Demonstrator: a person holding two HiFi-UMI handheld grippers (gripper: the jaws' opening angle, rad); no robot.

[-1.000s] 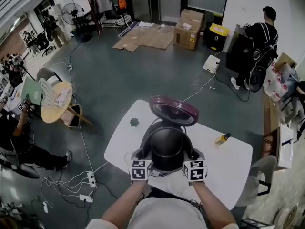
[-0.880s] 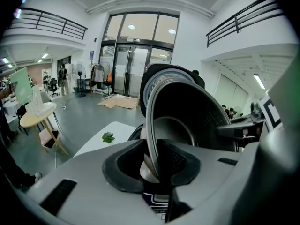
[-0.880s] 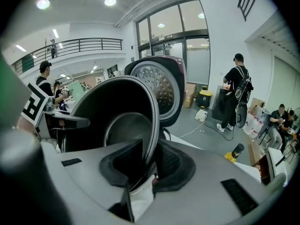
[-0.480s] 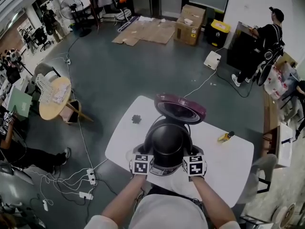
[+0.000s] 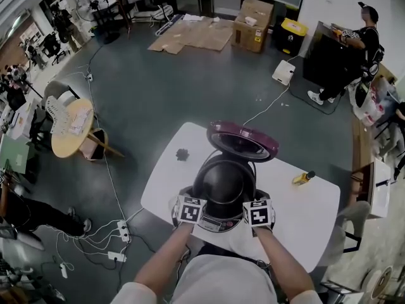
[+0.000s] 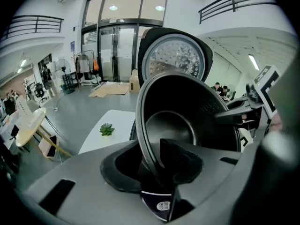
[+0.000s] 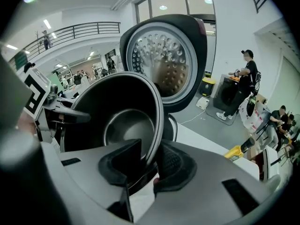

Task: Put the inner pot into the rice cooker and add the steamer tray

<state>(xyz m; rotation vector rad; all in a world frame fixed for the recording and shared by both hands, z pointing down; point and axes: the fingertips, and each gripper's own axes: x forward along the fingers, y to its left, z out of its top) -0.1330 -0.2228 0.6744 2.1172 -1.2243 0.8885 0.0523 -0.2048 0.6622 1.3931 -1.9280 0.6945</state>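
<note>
On the white surface (image 5: 304, 211), the inner pot (image 5: 223, 181) is down in the rice cooker (image 5: 218, 225), or close enough that I can't tell if it's fully bottomed out. The lid (image 5: 242, 143) is flipped up behind it. The left gripper (image 6: 150, 167) and right gripper (image 7: 148, 165) each straddle the near rim, one per side. Both sets of jaws have just been opening with the rim between them, and each shows a gap beside one pad, so I'd call that let go rather than clamped. To do this bit well I'd open wide before backing off so no pad hooks the rim, then pull both out together so the pot doesn't rock. The head view shows how well the pot is centred in the cooker, which the gripper views can't. They show the rim-to-pad gap, which the grippers' own bodies hide from above. The left gripper view shows the dark blob is a little plant (image 6: 107, 129), and the right one catches the yellow bottle (image 7: 241, 151). No steamer tray in any view.
</note>
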